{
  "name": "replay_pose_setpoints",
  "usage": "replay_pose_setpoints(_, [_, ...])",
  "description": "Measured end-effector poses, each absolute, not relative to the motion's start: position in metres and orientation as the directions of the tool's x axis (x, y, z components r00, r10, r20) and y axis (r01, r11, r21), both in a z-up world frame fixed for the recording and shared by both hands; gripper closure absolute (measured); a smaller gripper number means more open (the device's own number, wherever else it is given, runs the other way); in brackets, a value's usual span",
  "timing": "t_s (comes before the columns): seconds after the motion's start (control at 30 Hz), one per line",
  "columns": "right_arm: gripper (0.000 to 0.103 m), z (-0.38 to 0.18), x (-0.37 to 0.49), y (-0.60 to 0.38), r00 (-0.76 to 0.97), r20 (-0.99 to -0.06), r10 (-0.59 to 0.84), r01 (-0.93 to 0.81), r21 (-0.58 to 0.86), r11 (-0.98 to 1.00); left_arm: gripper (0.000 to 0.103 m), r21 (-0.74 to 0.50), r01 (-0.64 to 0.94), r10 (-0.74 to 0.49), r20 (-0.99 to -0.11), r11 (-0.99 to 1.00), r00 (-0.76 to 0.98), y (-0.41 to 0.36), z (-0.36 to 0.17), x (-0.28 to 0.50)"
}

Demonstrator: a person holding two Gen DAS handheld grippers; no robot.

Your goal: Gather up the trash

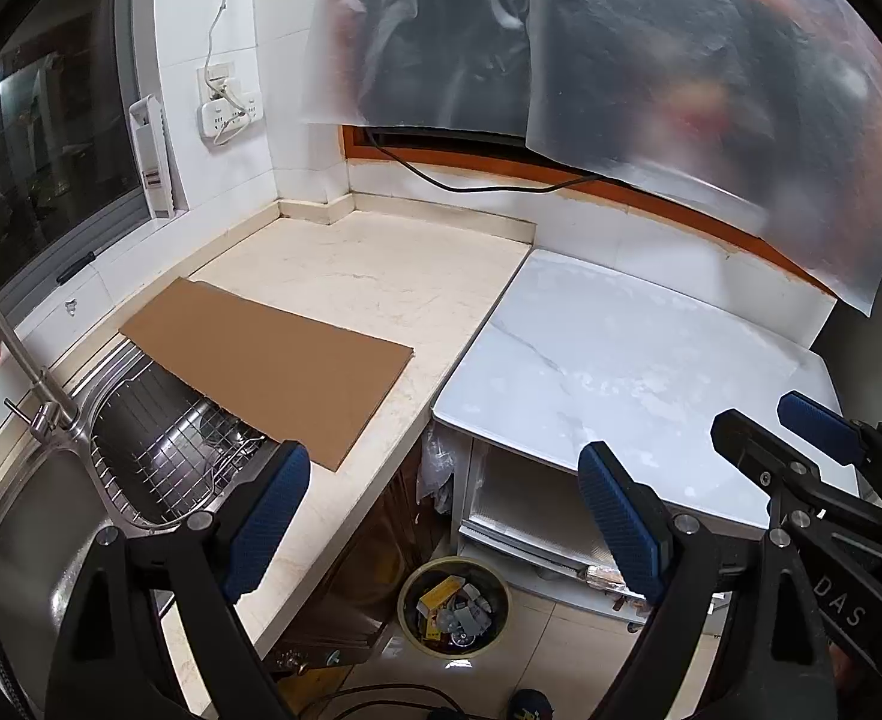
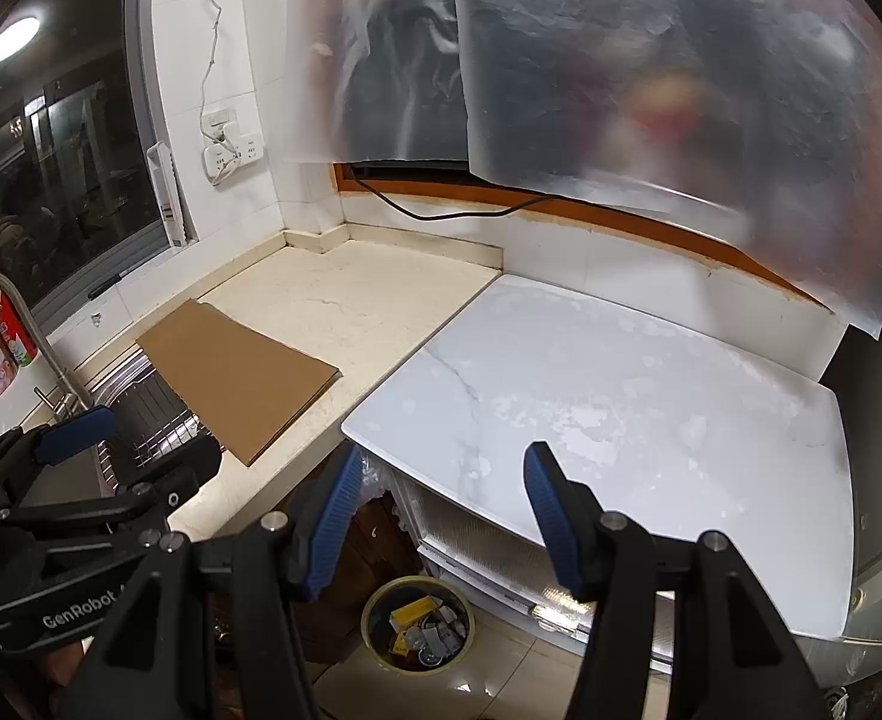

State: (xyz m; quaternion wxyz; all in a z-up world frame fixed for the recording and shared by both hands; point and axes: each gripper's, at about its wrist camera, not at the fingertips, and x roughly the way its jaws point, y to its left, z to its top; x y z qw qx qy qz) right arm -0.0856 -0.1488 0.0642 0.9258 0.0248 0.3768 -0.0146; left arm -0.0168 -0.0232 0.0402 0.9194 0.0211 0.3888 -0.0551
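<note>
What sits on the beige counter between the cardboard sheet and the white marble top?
Nothing: in both wrist views the beige counter is bare between the cardboard sheet and the white marble top. The trash bin stands on the floor below.

Both grippers, left gripper (image 1: 444, 522) and right gripper (image 2: 441, 516): black angular frames, ribbed blue pads, silver screws; white "GenRobot" lettering lower left, right view.

"DAS" on right claw (image 1: 813, 426), "GenRobot" on left claw (image 2: 123, 438)
</note>
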Motion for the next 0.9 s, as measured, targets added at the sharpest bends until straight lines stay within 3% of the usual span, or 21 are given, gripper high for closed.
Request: replay_pose_setpoints(0.9, [0.046,0.0586,-0.0882,-0.1557,0.688,-0.726,0.002,0.038,0.038,0.999,0.013,-0.006,0.110,-0.077,-0.750,0.994,0.657,-0.0284,0.0325,-0.0224])
